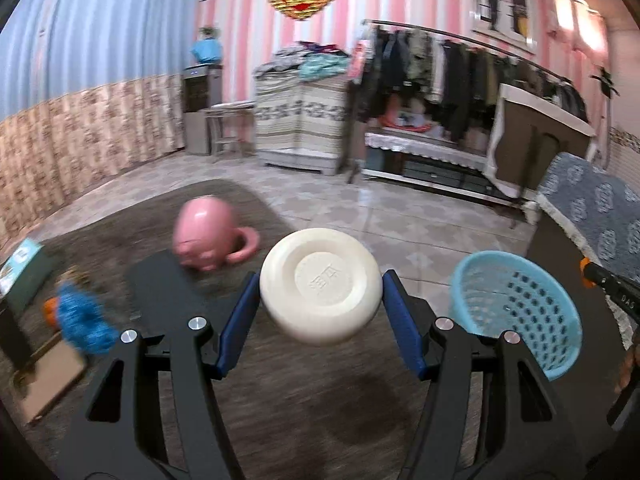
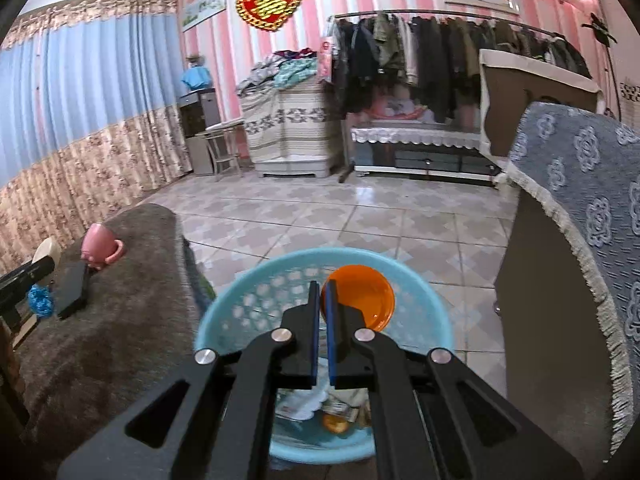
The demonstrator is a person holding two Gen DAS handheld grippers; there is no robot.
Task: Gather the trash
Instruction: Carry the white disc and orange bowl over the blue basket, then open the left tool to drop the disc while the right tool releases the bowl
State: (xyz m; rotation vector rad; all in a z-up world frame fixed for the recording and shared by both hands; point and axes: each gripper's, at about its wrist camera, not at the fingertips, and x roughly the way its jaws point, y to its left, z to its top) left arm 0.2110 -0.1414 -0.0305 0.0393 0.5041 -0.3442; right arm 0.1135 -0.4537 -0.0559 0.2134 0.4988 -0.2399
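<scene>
The left gripper point(image 1: 320, 300) was clamped on a cream soap point(image 1: 320, 286), one blue pad on each side of its broad body, so the bar sat flat-face forward and lifted off the brown cloth point(image 1: 300, 400). Holding it across its width probably gave the pads the firmest purchase on a smooth, slippery thing. The right gripper point(image 2: 324, 320) had its pads pressed together on the edge of an orange lid point(image 2: 360, 300), pinching it by the rim because a thin disc offers nothing else to grip. It hung over the blue basket point(image 2: 420, 312), which stood just off the table's edge, low enough for trash to be dropped in; paper scraps and something orange already lay at its bottom.

From the left view the basket point(image 1: 516, 312) stood to the right of the soap, near but apart, so the soap seemed bound there next.

Farther back on the cloth lay a pink cup point(image 1: 208, 236) tipped over, a black slab point(image 1: 160, 292) and a blue scrubber point(image 1: 84, 320), not yet collected.
</scene>
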